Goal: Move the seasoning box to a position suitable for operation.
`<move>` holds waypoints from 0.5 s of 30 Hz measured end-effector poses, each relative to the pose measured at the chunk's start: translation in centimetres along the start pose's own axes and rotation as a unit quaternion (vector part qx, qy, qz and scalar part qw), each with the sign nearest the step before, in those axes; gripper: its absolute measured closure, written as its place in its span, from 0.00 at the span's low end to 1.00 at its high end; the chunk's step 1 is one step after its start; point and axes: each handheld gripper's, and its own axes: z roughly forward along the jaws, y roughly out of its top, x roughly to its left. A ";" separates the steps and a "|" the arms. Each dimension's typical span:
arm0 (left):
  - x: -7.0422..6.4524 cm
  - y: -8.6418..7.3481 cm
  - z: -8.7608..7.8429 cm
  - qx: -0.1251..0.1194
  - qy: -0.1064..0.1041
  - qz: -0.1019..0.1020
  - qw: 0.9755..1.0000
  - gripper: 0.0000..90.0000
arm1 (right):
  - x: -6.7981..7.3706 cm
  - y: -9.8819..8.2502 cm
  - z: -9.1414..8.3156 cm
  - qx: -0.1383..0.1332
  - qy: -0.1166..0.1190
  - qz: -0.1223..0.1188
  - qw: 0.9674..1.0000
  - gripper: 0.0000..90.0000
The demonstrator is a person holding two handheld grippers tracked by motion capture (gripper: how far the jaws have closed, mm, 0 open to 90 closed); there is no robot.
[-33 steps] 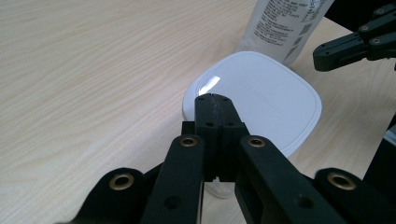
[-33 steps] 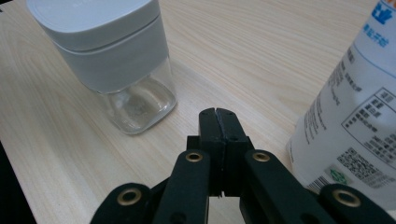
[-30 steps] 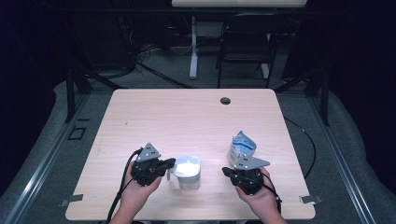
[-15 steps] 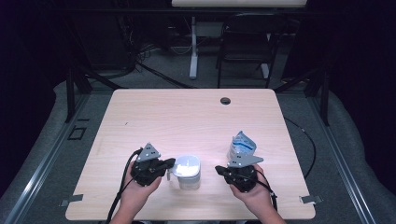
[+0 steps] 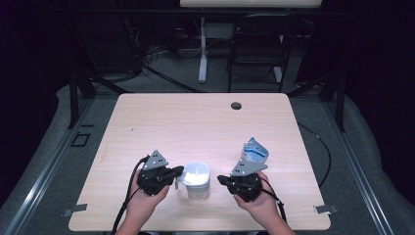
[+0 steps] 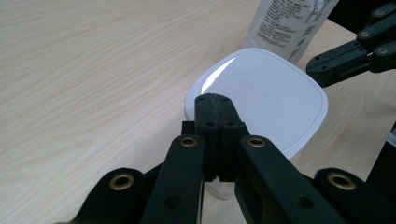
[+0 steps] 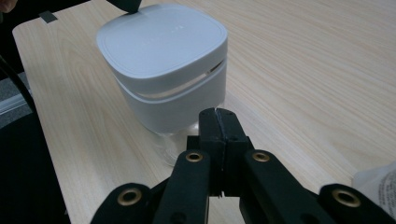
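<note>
A squat clear jar [image 5: 195, 180] with a rounded-square white lid stood upright near the bench's [image 5: 195, 122] front edge.

1. In the left gripper view, the near edge of the white-lidded container [image 6: 261, 100] is covered by the closed jaws; its clear lower body is glimpsed merely as a sliver beneath them.
2. The pouch [image 6: 292, 23] is cut off by the top edge there; its print is too blurred to be read.
3. The right gripper [image 6: 355, 51] is cropped at that view's right edge (two black jaw tips remain).
4. In the right gripper view, the container's base is masked by the jaws; the pouch [image 7: 376, 186] is clipped at the lower right corner.
5. In the high view, both forearms are cut off by the bottom edge; the small dark round thing [image 5: 236, 105] on the table's far side cannot be identified.
</note>
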 end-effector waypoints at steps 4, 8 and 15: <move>0.0 0.0 0.0 0.000 0.000 -0.001 1.000 1.00 | 0.4 0.3 0.3 0.002 0.005 -0.007 1.000 1.00; 0.0 0.0 0.0 -0.001 0.001 -0.001 1.000 1.00 | 0.6 0.6 0.7 0.003 0.009 -0.011 1.000 1.00; 0.0 0.0 0.0 -0.001 0.001 0.000 1.000 1.00 | 0.9 0.8 1.3 0.001 0.015 -0.013 1.000 1.00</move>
